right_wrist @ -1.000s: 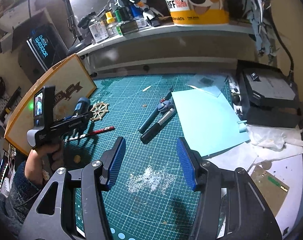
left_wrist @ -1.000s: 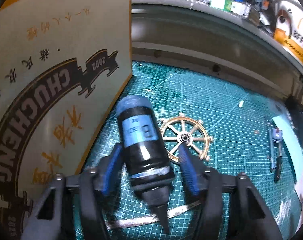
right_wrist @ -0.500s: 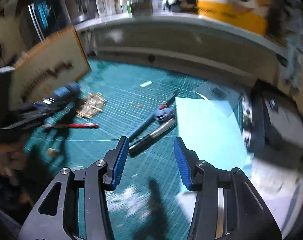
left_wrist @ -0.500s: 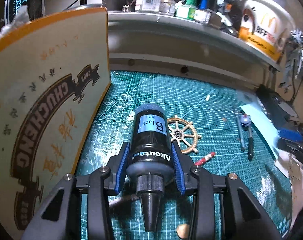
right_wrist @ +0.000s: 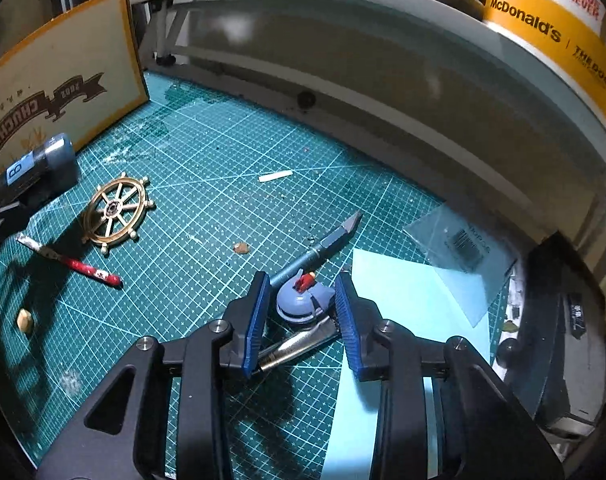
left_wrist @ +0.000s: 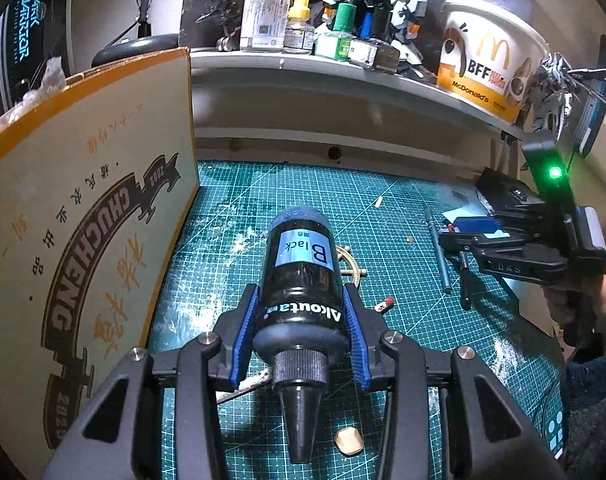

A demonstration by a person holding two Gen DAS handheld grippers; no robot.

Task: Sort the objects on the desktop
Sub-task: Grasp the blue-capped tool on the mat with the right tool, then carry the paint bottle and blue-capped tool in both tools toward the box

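One black ink bottle [left_wrist: 301, 276] pinched between the left gripper [left_wrist: 299, 344] pads, lifted above the cutting mat [right_wrist: 223, 160] near its left edge, nozzle toward the camera. One brass ship's wheel [right_wrist: 117, 210], one red pencil [right_wrist: 73, 264], one craft knife [right_wrist: 323, 244] lie on the mat. Right gripper [right_wrist: 303, 320], which a second ago hung wider over bare mat, now closing around one blue-grey round part [right_wrist: 301, 300] by the pale blue sheet [right_wrist: 403, 304]; pads not yet touching
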